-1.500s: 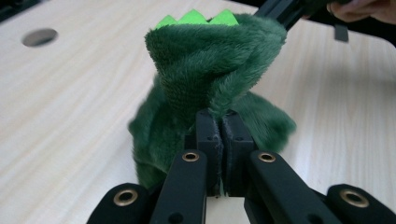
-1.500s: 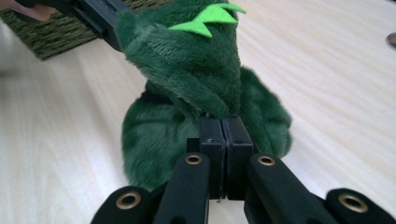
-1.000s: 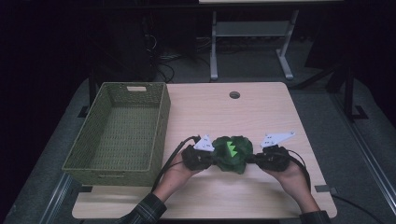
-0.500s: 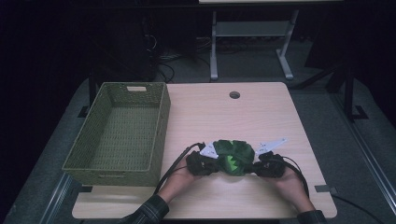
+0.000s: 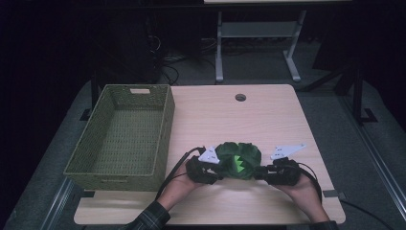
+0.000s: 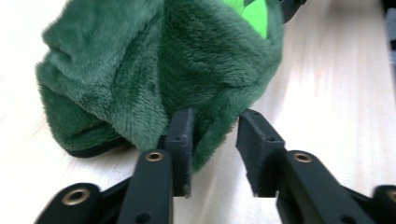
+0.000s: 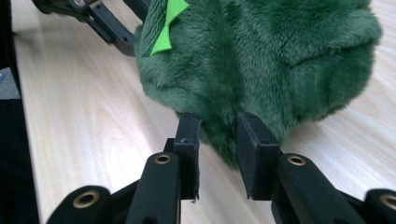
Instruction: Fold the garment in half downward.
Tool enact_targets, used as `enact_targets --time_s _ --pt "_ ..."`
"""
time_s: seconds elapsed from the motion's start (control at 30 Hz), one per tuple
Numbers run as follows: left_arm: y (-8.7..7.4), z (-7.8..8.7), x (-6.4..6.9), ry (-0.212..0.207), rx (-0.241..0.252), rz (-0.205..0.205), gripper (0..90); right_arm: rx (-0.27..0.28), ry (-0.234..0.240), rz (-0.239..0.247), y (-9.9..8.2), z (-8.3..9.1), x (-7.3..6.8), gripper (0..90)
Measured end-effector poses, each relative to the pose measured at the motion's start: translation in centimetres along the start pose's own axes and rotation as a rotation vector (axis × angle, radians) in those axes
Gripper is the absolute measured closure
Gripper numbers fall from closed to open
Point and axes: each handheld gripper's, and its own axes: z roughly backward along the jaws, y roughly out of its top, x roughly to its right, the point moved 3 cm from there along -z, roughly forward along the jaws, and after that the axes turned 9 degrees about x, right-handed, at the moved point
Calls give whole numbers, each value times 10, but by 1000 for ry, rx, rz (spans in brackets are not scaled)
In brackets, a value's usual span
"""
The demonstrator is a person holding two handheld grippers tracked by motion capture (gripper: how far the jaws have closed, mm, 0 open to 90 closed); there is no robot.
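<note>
Close to the near edge of the worktop (image 5: 287, 120), the person's two hands flank a dark green plush toy (image 5: 238, 162) with a bright green felt patch. The left hand-held gripper (image 5: 216, 173) comes at it from one side, its jaws parted with a fold of the fur pushed between them but, as far as I can see, not pinched tight. The right hand-held gripper (image 5: 258, 173) mirrors it on the other side, jaws likewise apart with fur bulging into the gap.

I'd judge this as the grasping step: both tools are set on the toy and the squeeze has yet to come. Next would be closing both pairs of jaws on the plush together, then lifting evenly.

Farther off, along the left edge, a green woven basket (image 5: 165, 127) stands empty, a likely destination.
</note>
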Motion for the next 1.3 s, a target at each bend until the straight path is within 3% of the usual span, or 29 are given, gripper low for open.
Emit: enact_targets --time_s 0.23,0.43,0.57,0.63,0.7,0.77,0.9,1.07,1.3 --pt "1 17 9 -2 25 10 568 29 -9 1 -1 18 -9 705" --pt "8 21 7 7 41 8 814 63 -23 20 10 18 -8 828" --pt "12 6 2 16 29 12 884 62 -24 31 19 3 -5 879" --pt "10 -6 -5 43 1 8 895 29 -57 42 20 -11 1 898" --pt "8 -10 -10 49 -16 7 895 14 -71 38 19 -14 3 899" --pt "3 -19 -19 80 -39 12 895 -33 -106 20 13 -27 14 900" --pt "-1 -30 -26 88 -63 17 896 -86 -123 17 8 -41 22 900" --pt "-5 -43 -32 100 -93 18 897 -85 -109 -8 5 -43 25 900" --pt "-8 -43 -33 102 -92 22 897 -104 -103 -25 0 -38 25 900"
